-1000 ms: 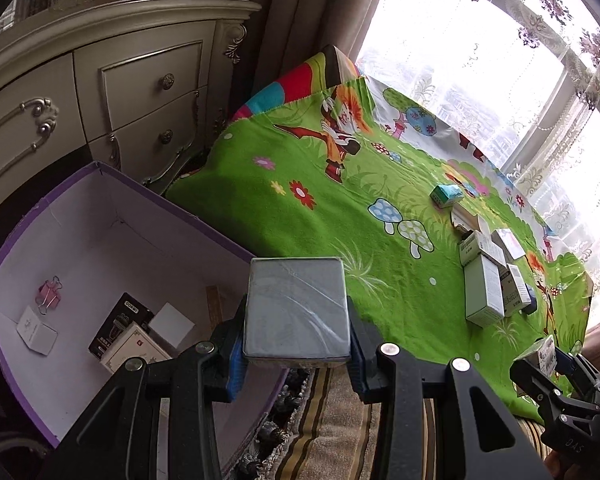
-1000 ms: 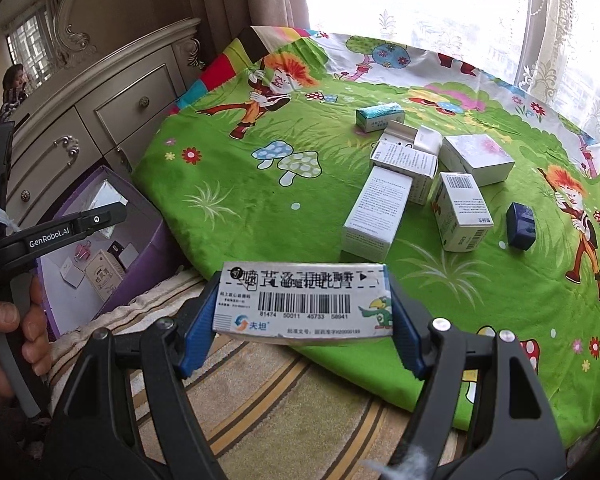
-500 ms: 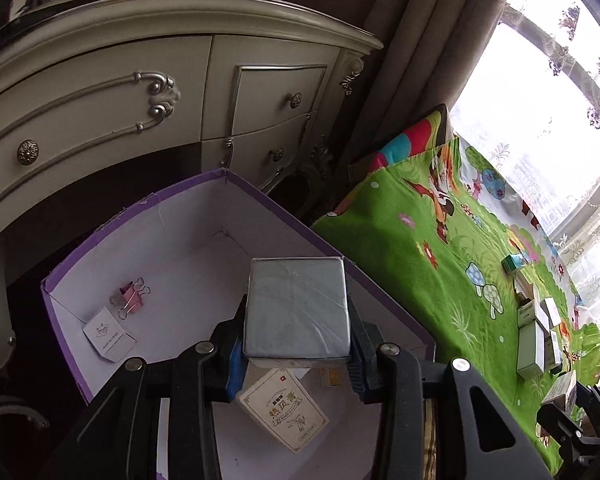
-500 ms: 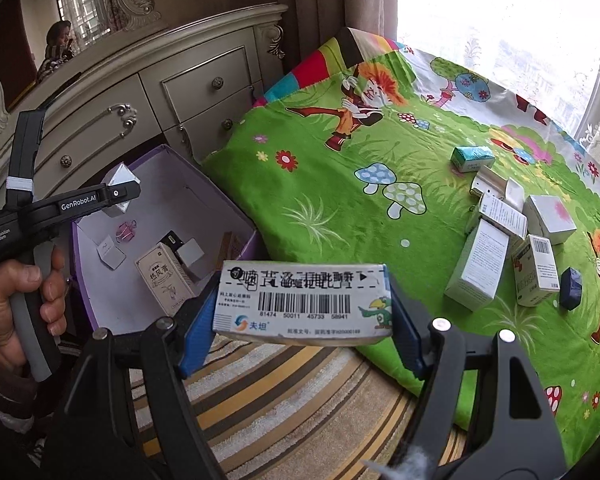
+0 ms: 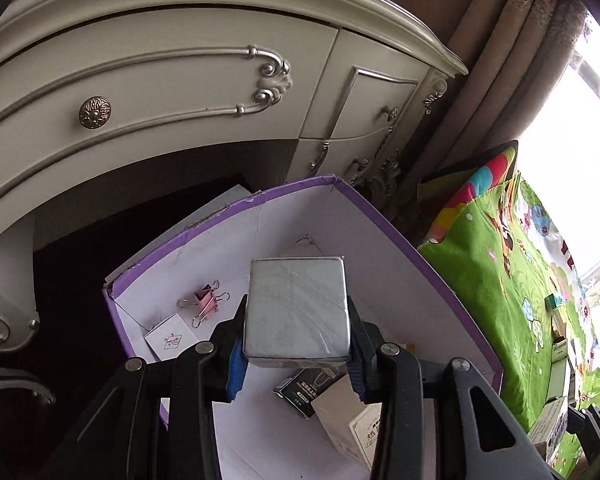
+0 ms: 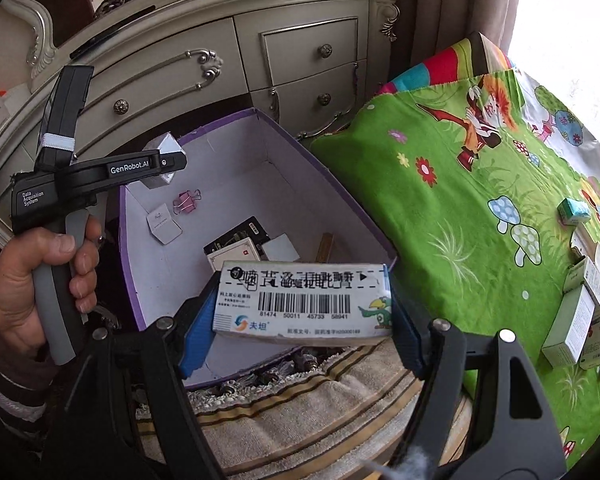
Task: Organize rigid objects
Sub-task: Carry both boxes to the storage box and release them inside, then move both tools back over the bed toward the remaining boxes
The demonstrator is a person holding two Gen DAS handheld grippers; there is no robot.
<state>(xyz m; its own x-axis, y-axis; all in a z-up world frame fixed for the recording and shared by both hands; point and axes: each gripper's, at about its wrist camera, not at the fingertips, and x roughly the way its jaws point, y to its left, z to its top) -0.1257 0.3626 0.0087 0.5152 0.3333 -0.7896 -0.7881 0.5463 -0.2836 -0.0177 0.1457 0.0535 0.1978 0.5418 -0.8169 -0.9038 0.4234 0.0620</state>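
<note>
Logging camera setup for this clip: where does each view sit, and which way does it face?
Left wrist: on the left hand-held gripper, facing down into the purple box; it grips a silver box.
Right wrist: on the right hand-held gripper, which grips a barcoded carton; the left hand shows.
Shared: purple box, pink binder clip, dresser, green cloth.

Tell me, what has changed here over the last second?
Both grippers swung away from the green bedspread toward the purple box. The left gripper now holds its silver box over the box's inside; the right gripper nears its rim. Both grips stayed shut, and the box's contents lie unmoved.
</note>
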